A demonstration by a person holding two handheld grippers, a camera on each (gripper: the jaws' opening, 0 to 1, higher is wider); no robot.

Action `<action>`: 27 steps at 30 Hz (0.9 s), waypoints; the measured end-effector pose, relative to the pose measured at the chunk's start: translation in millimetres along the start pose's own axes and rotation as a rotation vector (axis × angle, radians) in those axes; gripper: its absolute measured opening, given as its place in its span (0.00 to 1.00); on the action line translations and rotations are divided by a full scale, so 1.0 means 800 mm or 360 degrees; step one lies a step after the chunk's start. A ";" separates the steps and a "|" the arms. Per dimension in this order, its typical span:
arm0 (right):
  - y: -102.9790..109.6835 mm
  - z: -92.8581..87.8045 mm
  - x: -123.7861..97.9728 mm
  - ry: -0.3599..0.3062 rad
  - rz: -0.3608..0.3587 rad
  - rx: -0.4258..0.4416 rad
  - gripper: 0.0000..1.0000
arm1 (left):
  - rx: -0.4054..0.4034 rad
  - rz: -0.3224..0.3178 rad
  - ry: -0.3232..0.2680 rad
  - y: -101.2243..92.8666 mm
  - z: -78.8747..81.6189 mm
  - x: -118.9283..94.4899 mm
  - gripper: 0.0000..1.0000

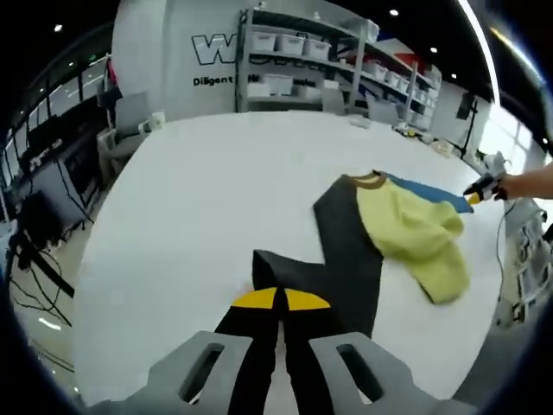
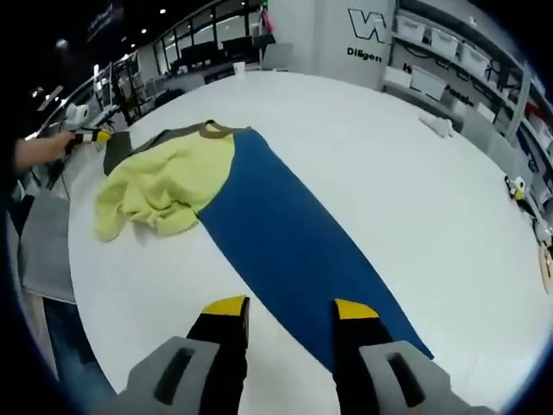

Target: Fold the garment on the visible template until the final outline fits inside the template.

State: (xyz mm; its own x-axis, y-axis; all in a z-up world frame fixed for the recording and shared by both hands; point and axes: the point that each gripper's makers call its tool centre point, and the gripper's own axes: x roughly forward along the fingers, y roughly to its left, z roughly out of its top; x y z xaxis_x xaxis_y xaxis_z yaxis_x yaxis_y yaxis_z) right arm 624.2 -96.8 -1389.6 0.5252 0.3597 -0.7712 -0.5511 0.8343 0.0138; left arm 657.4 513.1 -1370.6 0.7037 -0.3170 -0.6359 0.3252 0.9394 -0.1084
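A garment with dark grey (image 1: 350, 251), yellow-green (image 1: 415, 229) and blue (image 2: 285, 233) parts lies on a large white table (image 1: 199, 199). The yellow-green part is bunched near the brown collar (image 1: 369, 180). My left gripper (image 1: 281, 299) is shut on the dark grey edge, which lifts slightly toward its tips. My right gripper (image 2: 291, 308) stands open at the near end of the blue strip, one jaw over the blue cloth and the other over bare table. Each gripper also appears at the garment's far side in the other's view: the right gripper (image 1: 480, 192) and the left gripper (image 2: 91, 137), both in a person's hand.
Shelves with white bins (image 1: 294, 43) stand beyond the table, beside a wall with lettering. A white rag (image 2: 436, 125) and small items (image 2: 518, 186) lie near the table's far and right edges. A cup (image 1: 155, 121) sits at the far left. The table's rim (image 2: 78, 259) curves close by.
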 end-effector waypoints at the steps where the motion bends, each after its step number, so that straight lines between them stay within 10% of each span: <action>1: 0.007 0.004 0.002 -0.0008 0.0016 -0.0010 0.40 | -0.0018 0.0029 -0.0006 0.009 -0.004 -0.005 0.02; 17: 0.106 0.073 0.044 -0.0173 0.0277 -0.0243 0.61 | -0.0175 0.0397 -0.0038 0.115 -0.036 -0.044 0.01; 27: 0.142 0.082 0.060 -0.0174 0.0356 -0.0280 0.63 | -0.0224 0.0459 0.0116 0.119 -0.088 -0.040 0.02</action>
State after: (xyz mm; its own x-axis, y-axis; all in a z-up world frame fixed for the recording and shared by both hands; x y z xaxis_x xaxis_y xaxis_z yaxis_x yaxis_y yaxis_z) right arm 629.7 42.5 -1383.5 0.4395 0.5772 -0.6883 -0.7599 0.6475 0.0577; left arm 621.3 621.6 -1414.3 0.7054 -0.0300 -0.7082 0.0251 0.9995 -0.0174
